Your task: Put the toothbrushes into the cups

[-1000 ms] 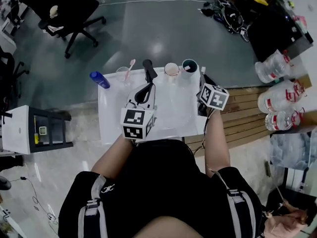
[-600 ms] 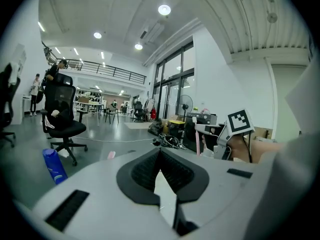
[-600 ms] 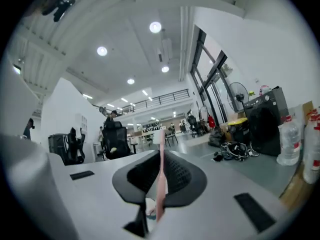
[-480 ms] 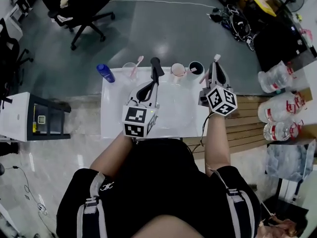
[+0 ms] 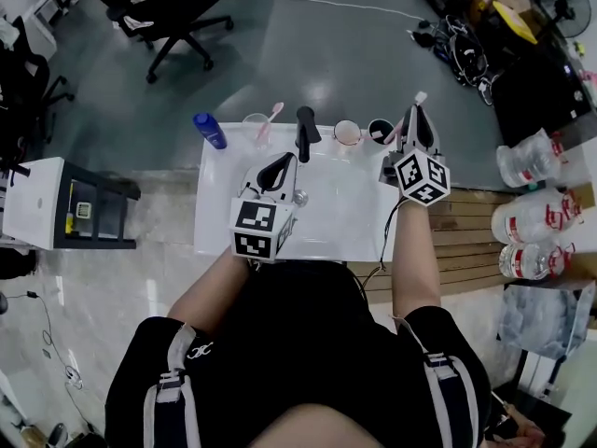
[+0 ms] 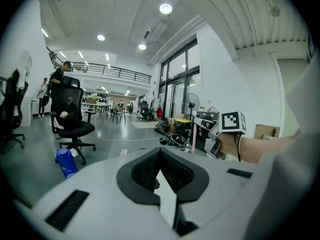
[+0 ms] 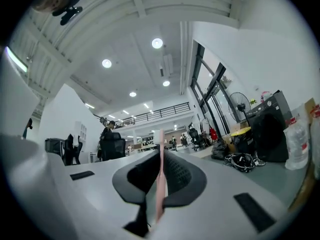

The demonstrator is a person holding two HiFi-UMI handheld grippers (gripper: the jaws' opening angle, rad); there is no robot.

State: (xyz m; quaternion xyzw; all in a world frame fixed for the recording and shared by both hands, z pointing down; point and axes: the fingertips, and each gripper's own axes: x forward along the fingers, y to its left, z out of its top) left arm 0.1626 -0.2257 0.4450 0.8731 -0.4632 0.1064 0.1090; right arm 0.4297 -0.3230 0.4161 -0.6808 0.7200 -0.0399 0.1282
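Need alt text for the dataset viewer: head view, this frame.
Seen from above, a person at a white table holds a pink toothbrush in the right gripper, shut on it, near the dark cup at the far edge. The left gripper, shut and empty, is over the table's middle; a second toothbrush stands in a clear cup.

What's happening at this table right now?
A person stands at a white table with a gripper in each hand. The right gripper has its fingers shut on a pink toothbrush, held up beside the dark cup and the pink cup at the table's far edge. Further left, a clear cup already holds another toothbrush. The left gripper is shut and empty over the table.
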